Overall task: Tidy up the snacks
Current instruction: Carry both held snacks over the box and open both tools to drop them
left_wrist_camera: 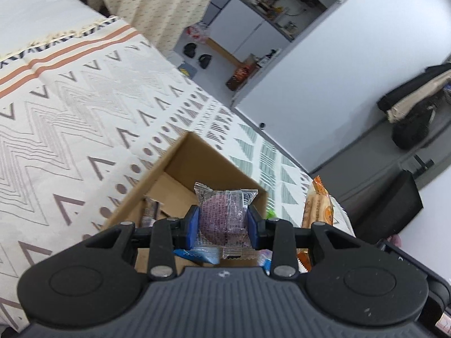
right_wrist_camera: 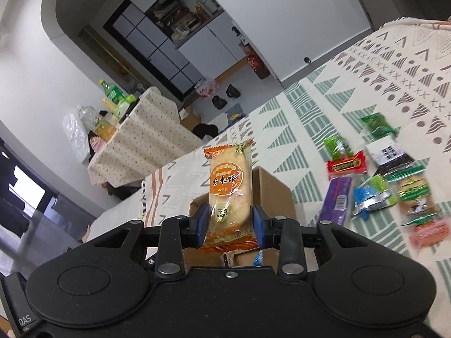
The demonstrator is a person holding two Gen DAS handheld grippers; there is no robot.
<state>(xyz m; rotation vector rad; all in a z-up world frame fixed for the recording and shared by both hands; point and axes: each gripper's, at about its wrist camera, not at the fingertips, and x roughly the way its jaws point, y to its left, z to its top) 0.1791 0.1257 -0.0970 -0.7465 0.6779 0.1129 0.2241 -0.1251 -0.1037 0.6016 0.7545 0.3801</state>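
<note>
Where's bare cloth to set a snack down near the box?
Free: the patterned cloth left of the cardboard box, and the green-triangle stretch between the box and the loose snack packets. Crowded: those packets to the right, and the box's inside.

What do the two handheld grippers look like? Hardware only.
Both match. The left gripper and right gripper have blue pads on black jaws, black linkage arms with silver pivot pins, round black caps and a ribbed dark grey body. The right body is marked "DAS". No cables or sleeves visible.

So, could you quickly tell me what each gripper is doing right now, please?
Left gripper: closed on a purple cake packet.
Right gripper: closed on an orange cracker packet.
</note>
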